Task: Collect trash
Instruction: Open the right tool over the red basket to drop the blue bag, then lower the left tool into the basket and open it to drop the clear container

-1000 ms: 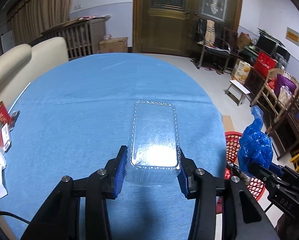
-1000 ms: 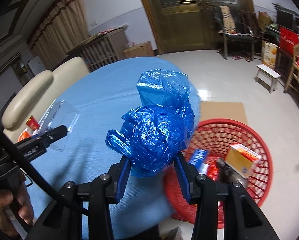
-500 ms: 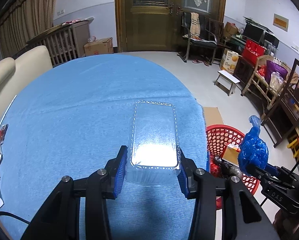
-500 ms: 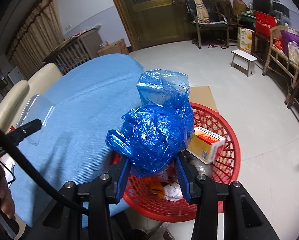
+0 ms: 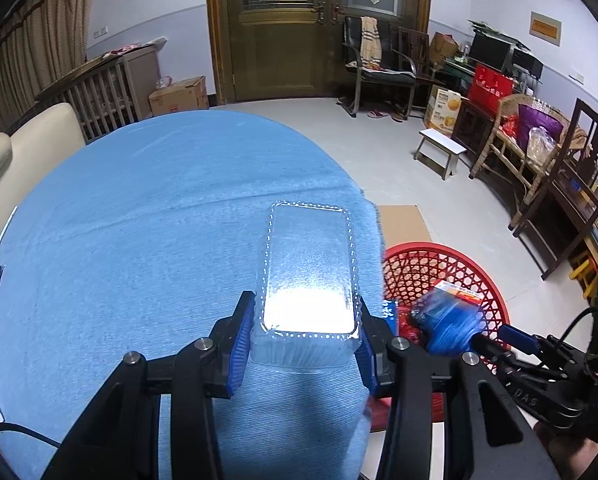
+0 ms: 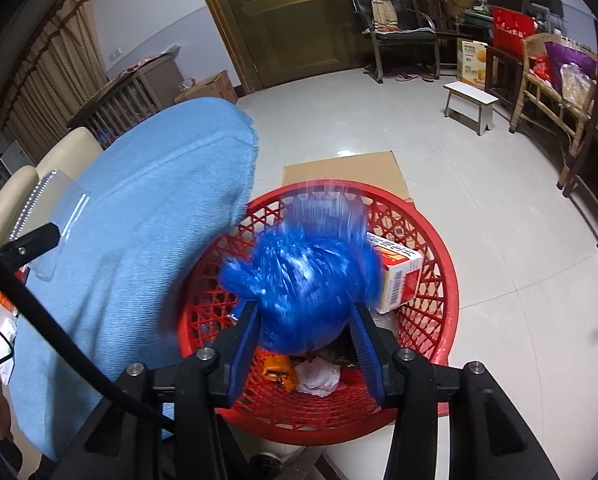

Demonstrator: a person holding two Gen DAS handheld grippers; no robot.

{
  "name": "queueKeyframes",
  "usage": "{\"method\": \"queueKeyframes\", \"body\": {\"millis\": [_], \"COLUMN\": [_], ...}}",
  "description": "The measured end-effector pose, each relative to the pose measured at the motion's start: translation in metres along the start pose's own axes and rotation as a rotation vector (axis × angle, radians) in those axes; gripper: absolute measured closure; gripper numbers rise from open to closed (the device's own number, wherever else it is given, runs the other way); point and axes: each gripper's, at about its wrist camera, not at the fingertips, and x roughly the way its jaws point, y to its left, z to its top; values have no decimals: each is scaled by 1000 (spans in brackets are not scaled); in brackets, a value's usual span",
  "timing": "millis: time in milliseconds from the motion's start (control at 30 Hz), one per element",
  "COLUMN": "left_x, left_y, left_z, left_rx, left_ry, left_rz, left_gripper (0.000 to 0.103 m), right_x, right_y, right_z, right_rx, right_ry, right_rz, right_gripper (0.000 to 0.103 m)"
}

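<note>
Right wrist view: the right gripper (image 6: 305,336) is hanging over the red basket (image 6: 439,344), its jaws spread and the blurred blue plastic bag (image 6: 303,280) sitting loose between them. Left gripper (image 5: 305,344) is clamping a clear plastic container (image 5: 309,276) above the blue tablecloth (image 5: 139,240).

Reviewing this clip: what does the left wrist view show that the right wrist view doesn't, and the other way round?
Only the left wrist view shows the left hand-held gripper closed on the clear plastic container above the blue tablecloth.

Only the right wrist view shows the right hand-held gripper from behind, its fingers wide around the blurred blue plastic bag, plus orange and white scraps on the basket floor.

Both show the red basket, the boxed carton inside it, the bag, container and tablecloth.
</note>
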Motion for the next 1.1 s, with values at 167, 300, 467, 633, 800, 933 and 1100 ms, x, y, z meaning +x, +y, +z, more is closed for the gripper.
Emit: {"method": "queueKeyframes", "body": {"millis": [167, 300, 467, 633, 800, 933, 1100], "left_x": [4, 9, 12, 18, 24, 30, 38], "left_y": [-14, -30, -52, -71, -89, -97, -105], "left_z": [2, 5, 8, 8, 7, 6, 4], "left_rx": [27, 61, 94, 126, 157, 170, 181], "left_ry": [8, 19, 28, 43, 57, 69, 87], "left_rz": [-19, -37, -56, -76, -93, -104, -112], "left_gripper": [56, 56, 56, 56, 56, 56, 56], "right_x": [2, -7, -21, -34, -41, -44, -46], "right_y": [-9, -17, -33, -48, -60, -70, -80], "right_z": [0, 2, 11, 17, 20, 22, 22], "right_rx": [17, 50, 104, 146, 174, 197, 219], "right_ry": [10, -17, -66, -107, -127, -138, -148], "right_rz": [-3, 2, -3, -10, -13, -17, -22], "right_gripper": [35, 35, 35, 35, 35, 35, 35]}}
